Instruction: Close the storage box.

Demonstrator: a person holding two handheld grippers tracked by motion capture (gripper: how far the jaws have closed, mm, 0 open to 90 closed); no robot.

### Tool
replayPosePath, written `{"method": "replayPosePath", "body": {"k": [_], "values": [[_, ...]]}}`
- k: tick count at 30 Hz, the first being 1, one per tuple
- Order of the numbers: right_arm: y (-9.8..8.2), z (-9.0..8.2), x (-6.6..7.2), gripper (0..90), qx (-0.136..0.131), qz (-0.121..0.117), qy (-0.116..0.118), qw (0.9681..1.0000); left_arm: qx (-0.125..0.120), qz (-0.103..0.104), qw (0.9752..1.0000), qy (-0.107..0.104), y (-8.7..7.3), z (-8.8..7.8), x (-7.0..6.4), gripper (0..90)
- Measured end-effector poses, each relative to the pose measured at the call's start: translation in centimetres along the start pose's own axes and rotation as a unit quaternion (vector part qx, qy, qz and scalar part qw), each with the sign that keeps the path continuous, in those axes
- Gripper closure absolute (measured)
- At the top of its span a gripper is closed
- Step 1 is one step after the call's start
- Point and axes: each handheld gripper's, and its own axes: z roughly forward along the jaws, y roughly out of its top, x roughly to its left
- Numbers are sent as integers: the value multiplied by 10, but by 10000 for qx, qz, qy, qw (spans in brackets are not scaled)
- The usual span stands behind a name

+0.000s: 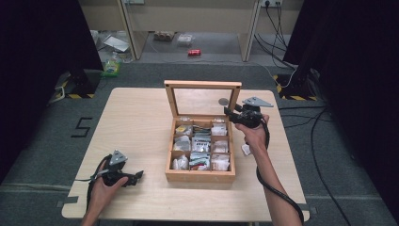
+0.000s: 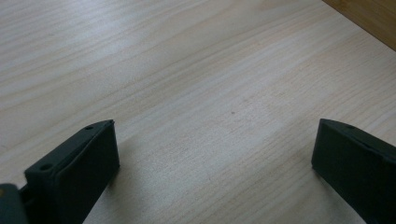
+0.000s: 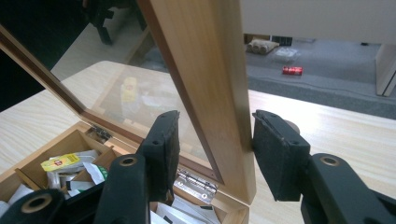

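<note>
Black jaws of my right tool (image 3: 212,154) stand either side of the box lid (image 3: 205,70), at its right-hand frame bar. The far pad meets the bar's edge; the near one sits just off the inner face, so I count it released, not yet clamped. No earlier look is at hand, so I leave its motion unsaid.

From the high view, the wooden box (image 1: 200,176) sits at the middle of the table (image 1: 136,117), its lid upright on hinges at the back edge. That lid is a pale wood frame around a clear pane. A small metal hinge shows at the lid's foot in the right gripper view. Inside, thin wooden dividers cut the box into a grid of square compartments, each packed with tea sachets (image 1: 201,141), mostly white paper, some with yellow, green or red print.

My left tool (image 1: 134,178) rests low at the table's near left, well apart from the box, jaws wide and released over bare, light-grained wood.
</note>
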Motion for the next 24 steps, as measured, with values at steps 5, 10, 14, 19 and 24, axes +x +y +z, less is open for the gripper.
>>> {"method": "replayPosePath", "body": {"k": [5,10,14,19,24], "values": [[3,-10,0,584,-108,64,8,9999,0,0,10000,0,0,0,0,0],[5,-16,3,583,-64,34,32,10000,-5,-5,10000,4,0,0,0,0],[4,-18,5,576,-33,-38,20,10000,1,-10,10000,5,0,0,0,0],[0,-22,7,555,-81,126,98,9998,-1,-9,10000,5,0,0,0,0],[-6,-27,8,546,-59,129,206,9997,-8,-9,10000,6,0,0,0,0]]}}
